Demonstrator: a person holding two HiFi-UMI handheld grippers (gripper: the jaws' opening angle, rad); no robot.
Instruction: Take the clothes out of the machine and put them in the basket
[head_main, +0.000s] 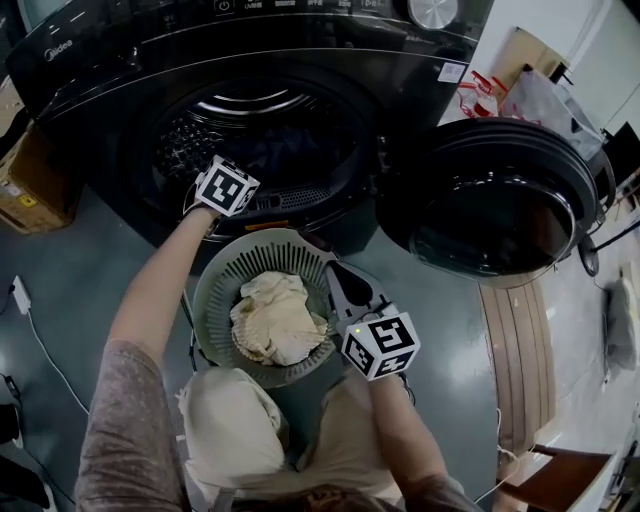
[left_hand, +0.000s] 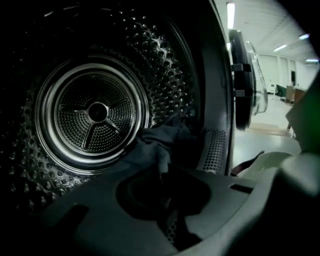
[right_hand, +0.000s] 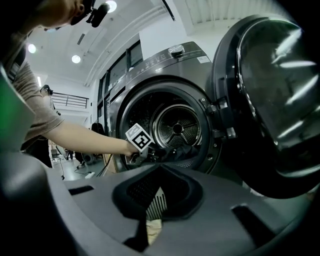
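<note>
Head view: a person crouches before a dark front-loading machine (head_main: 120, 60), its round door (head_main: 495, 200) swung open to the right. The left gripper (head_main: 230, 180) reaches into the mouth of the drum. On the floor just in front stands a grey round basket (head_main: 215, 290) holding 1 crumpled cream cloth (head_main: 275, 315). The right gripper (head_main: 338, 275) sits at the basket's right rim, pointing toward the machine.

Left gripper view: inside the perforated steel drum (left_hand: 95, 112), a dark cloth (left_hand: 155, 145) lies on the drum floor near the opening. The jaws are closed, pinching a fold of that cloth.

Right gripper view: the jaws are drawn together with nothing clearly gripped. Through the slit between them show the basket's ribbed wall and a bit of the cream cloth. Beyond, the left gripper is at the drum's lower edge, with the dark cloth heaped just inside.
</note>
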